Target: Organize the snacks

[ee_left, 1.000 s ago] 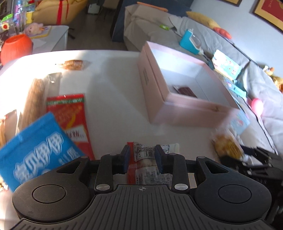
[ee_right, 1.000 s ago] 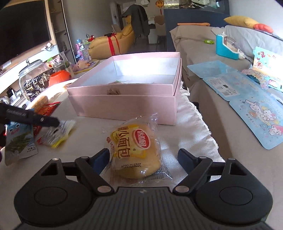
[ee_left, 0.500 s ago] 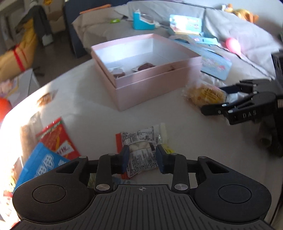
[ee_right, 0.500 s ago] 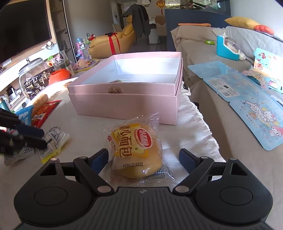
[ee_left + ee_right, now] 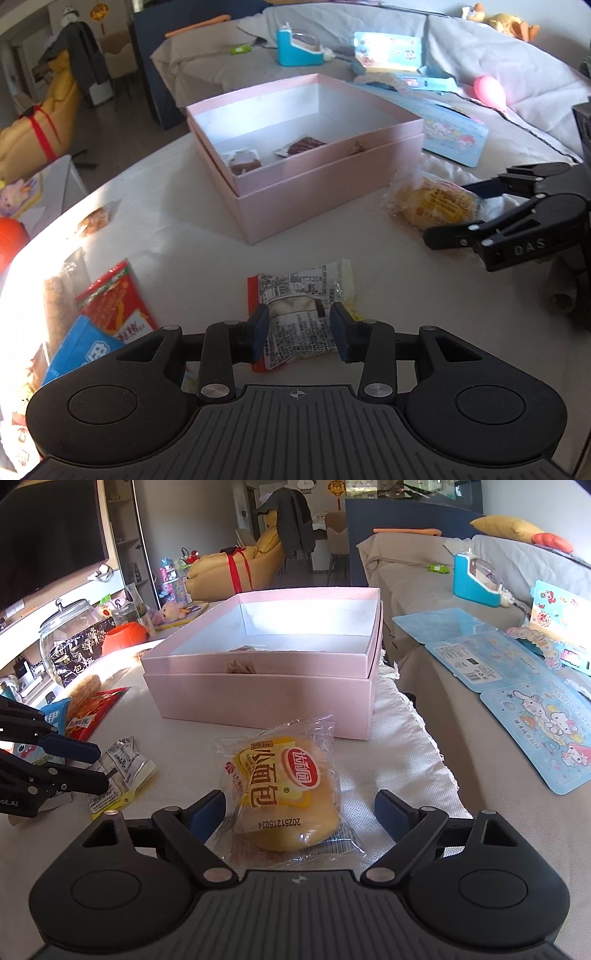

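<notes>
A pink box [image 5: 325, 192] [image 5: 258, 701] stands open on the table with two small snacks [image 5: 243, 162] inside. A white printed snack packet [image 5: 299, 317] [image 5: 125, 768] lies on the table between the pads of my left gripper [image 5: 298, 328] [image 5: 103, 767]. The left jaws are opening and the pads sit just beside the packet's edges. A yellow bread bun in a clear wrapper [image 5: 284, 794] [image 5: 432, 203] lies on the white cloth in front of the box. My right gripper [image 5: 299, 801] [image 5: 447, 210] stands wide open around it, its pads off the wrapper.
A red packet [image 5: 114, 306], a blue packet [image 5: 85, 350] and a brown snack [image 5: 92, 221] lie at the table's left. A glass jar [image 5: 70, 642] and an orange pot [image 5: 125, 637] stand beyond. Blue cartoon cards [image 5: 517, 686] cover the sofa on the right.
The left gripper rolled and swung round to face the pink box, bringing the white packet with it. Its jaws widened slightly. The right gripper and the bun stayed where they were.
</notes>
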Action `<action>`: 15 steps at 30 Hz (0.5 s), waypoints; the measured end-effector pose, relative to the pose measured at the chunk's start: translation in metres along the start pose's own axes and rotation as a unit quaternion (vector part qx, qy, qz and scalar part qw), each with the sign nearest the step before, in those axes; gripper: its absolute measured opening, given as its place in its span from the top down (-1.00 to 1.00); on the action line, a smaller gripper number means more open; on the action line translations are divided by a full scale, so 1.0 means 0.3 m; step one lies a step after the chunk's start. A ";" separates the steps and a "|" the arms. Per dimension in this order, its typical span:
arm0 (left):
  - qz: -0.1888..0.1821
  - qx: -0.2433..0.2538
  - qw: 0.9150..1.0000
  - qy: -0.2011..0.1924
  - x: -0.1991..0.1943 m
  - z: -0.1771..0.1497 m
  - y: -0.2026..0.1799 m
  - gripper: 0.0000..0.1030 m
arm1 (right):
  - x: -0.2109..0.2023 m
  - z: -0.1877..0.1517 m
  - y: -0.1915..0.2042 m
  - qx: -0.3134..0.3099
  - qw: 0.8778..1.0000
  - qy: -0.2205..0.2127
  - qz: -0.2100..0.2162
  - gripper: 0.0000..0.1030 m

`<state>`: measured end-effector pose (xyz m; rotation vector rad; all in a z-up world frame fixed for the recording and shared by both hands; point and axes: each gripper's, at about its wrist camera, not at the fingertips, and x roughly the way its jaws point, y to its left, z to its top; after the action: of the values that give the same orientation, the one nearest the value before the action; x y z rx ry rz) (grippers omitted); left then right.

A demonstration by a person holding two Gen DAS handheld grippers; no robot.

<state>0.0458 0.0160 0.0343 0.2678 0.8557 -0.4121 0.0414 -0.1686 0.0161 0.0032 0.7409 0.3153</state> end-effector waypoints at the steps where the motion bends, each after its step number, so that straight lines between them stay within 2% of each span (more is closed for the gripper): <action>1: 0.006 -0.003 1.000 -0.001 0.003 0.003 0.005 0.16 | -0.001 -0.001 0.002 -0.001 1.000 0.000 0.000 -0.72; 5: 0.041 -0.019 0.999 -0.005 0.015 0.014 0.039 0.17 | 0.000 -0.001 0.002 -0.001 1.000 0.000 0.000 -0.72; 8: 0.064 -0.053 0.996 -0.015 0.026 0.026 0.080 0.19 | 0.000 -0.001 0.002 -0.001 1.000 0.000 0.000 -0.72; 12: 0.050 -0.103 0.993 -0.039 0.001 0.029 0.127 0.23 | 0.002 -0.001 0.005 -0.002 1.000 0.001 -0.001 -0.73; 15: 0.034 -0.088 0.994 -0.051 -0.035 0.033 0.129 0.23 | 0.004 -0.002 0.007 -0.005 1.000 0.001 -0.002 -0.73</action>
<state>0.0639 0.0492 0.0510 0.1109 0.7749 -0.2817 0.0413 -0.1662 0.0152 -0.0082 0.7421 0.3147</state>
